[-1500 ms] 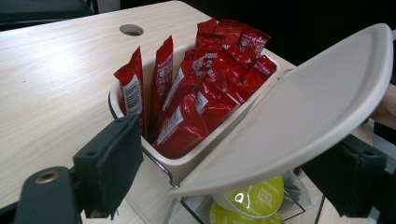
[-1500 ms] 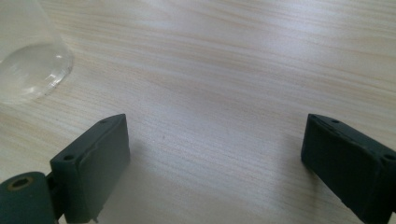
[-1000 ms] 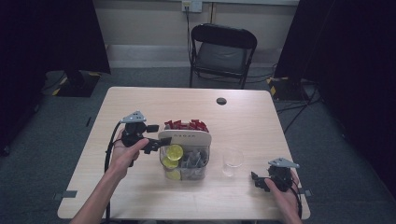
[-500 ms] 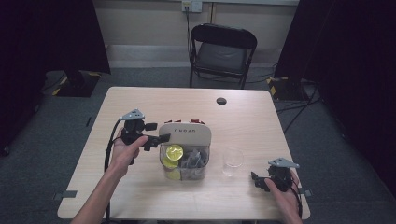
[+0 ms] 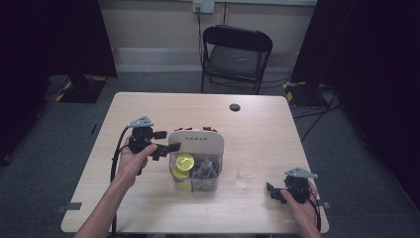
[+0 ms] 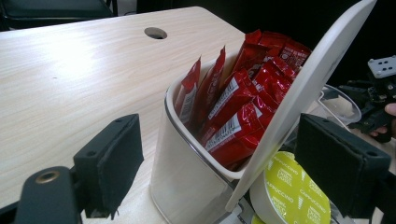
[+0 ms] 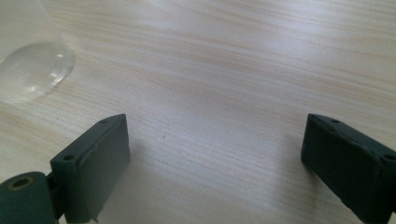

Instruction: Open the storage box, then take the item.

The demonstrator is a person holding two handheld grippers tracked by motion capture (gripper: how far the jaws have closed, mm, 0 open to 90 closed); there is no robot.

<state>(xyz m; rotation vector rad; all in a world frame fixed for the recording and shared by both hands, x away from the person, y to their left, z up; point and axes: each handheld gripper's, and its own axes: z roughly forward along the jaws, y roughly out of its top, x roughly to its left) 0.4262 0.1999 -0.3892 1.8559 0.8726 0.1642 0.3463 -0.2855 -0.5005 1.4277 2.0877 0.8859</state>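
Note:
A clear plastic box (image 5: 195, 179) stands mid-table. Red sachets (image 6: 238, 102) fill its far compartment, and yellow capsules (image 5: 184, 160) (image 6: 289, 186) with grey ones lie in the near one. Its white lid (image 5: 197, 141) (image 6: 299, 98) is tilted up on edge over the sachets. My left gripper (image 5: 167, 141) (image 6: 233, 158) is open at the box's left side, with the lid's edge and the box corner between its wide jaws. My right gripper (image 5: 273, 192) (image 7: 215, 158) rests open on the table at the front right, with nothing between its jaws. An empty glass (image 5: 246, 171) (image 7: 28, 56) stands left of it.
A round cable hole (image 5: 235, 107) (image 6: 155, 32) sits near the table's far edge. A black folding chair (image 5: 236, 54) stands behind the table. The other hand's gripper (image 6: 378, 93) shows beyond the lid in the left gripper view.
The white lid has swung up from lying low to standing tilted, hiding most of the red sachets from above. My left gripper shifted slightly with it. The right gripper stayed put.

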